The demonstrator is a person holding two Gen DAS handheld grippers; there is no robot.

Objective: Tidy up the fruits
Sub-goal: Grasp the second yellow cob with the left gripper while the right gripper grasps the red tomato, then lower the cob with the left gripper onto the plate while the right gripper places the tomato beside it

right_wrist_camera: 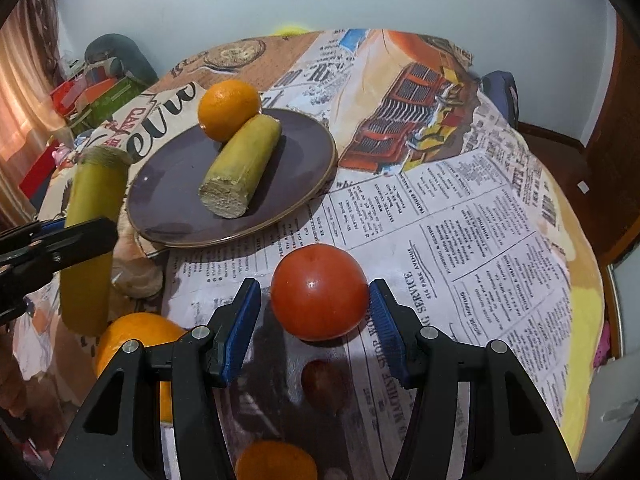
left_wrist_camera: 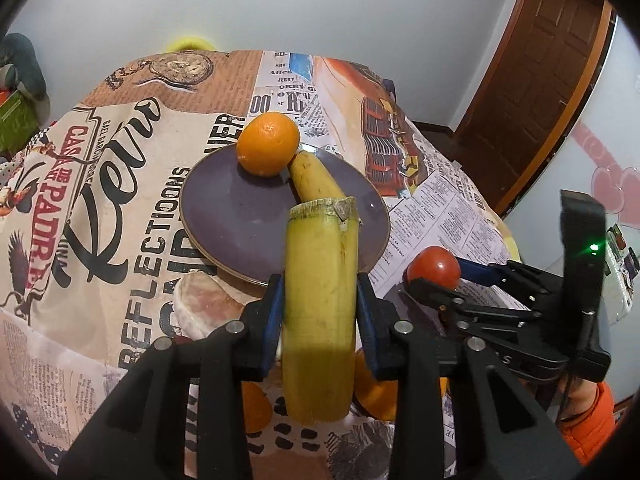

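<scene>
The left gripper (left_wrist_camera: 320, 296) is clamped on a yellow-green stalk piece (left_wrist_camera: 320, 304), its blue pads pressing both sides about midway along. The held piece stands close to upright above the surface (right_wrist_camera: 460, 220), its long axis running straight away from the left wrist camera, with the rough cut end on top, over the near rim of the purple plate (left_wrist_camera: 224, 216). From the right wrist view the same piece (right_wrist_camera: 90, 240) hangs to the left of the plate (right_wrist_camera: 168, 200), tilted slightly, cut end up.

On the plate lie a second stalk piece (right_wrist_camera: 242, 164) and an orange (right_wrist_camera: 229, 110), touching each other. This second piece lies flat, its long axis running diagonally from the near cut end toward the orange at the far rim.

The right gripper (right_wrist_camera: 316, 308) is spread wide around a red tomato (right_wrist_camera: 320, 298). The right pad sits at the tomato's side, and a narrow gap shows on the left; whether it bears any weight I cannot tell. The tomato is in front of the plate, over the newspaper-print cloth (right_wrist_camera: 460, 248) covering the surface.

Another orange (right_wrist_camera: 136, 344) rests on the cloth near the left edge, below the held piece, and a third orange (right_wrist_camera: 276, 462) shows at the bottom edge between the right gripper's arms.
</scene>
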